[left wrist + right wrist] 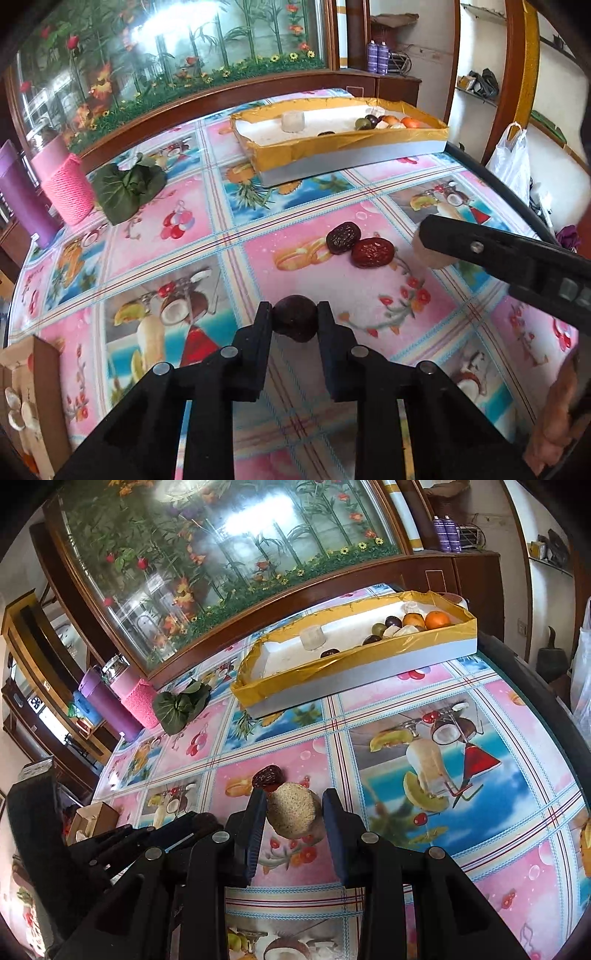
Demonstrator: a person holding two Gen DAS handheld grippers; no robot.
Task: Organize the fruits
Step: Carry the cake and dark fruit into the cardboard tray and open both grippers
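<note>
My left gripper point(295, 320) is shut on a dark purple round fruit point(295, 319) just above the table. Two red dates point(360, 245) lie ahead of it. My right gripper point(294, 814) has its fingers around a tan round fruit point(293, 814); the left finger touches it, a small gap shows at the right finger. The right gripper also shows in the left wrist view point(480, 249), with the tan fruit point(430, 254) behind it. One date point(267, 775) lies just beyond it. A long yellow-taped box point(332, 147), also in the right wrist view point(332, 672), holds several fruits at its right end.
A green leafy vegetable point(127, 184) lies at the left, next to a pink cup point(66, 184) and a purple bottle point(22, 199). A cardboard box point(29, 398) sits at the near left edge. A glass cabinet stands behind the table. A white bag point(511, 158) hangs at the right.
</note>
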